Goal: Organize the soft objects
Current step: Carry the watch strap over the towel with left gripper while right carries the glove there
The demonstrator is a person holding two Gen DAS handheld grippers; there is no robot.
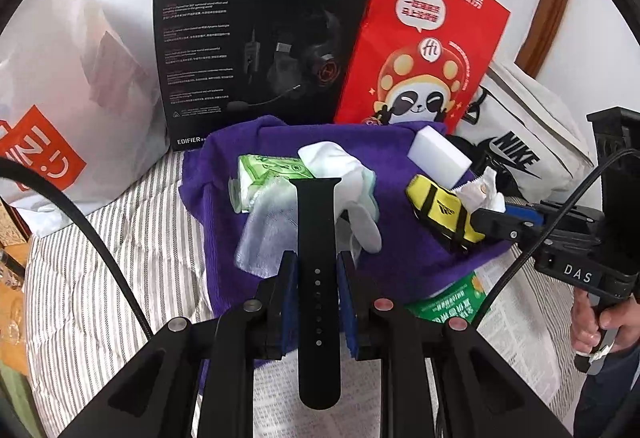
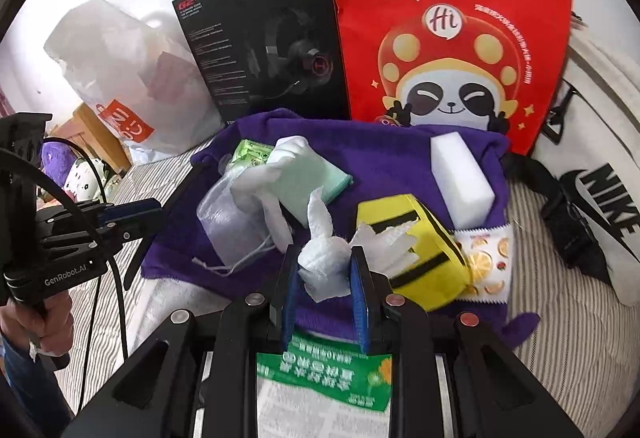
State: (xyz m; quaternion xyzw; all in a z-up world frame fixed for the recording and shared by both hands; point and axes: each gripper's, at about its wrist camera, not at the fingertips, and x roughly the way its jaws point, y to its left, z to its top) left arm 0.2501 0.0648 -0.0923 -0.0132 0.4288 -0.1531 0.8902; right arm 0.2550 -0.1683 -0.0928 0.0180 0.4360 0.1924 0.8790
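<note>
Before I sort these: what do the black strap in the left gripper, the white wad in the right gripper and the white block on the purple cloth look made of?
Black strap: likely silicone or rubber, matte, with punched holes. White wad: tissue paper, crumpled and dimpled. White block: probably foam sponge, matte, with crisp square edges. Purple cloth: napped fabric, probably microfibre.

The left gripper [image 1: 318, 262] points forward and steeply down, its jaws closed narrowly on a black watch strap [image 1: 318, 238] that runs lengthwise between the blue pads [image 1: 290, 302]. The right gripper [image 2: 325, 266] points down at much the same slant, its jaws pinching a crumpled white tissue [image 2: 324, 266]. A bare hand [image 1: 600, 322] wraps the right gripper's handle from below, and the other hand [image 2: 38, 322] grips the left handle likewise.
</note>
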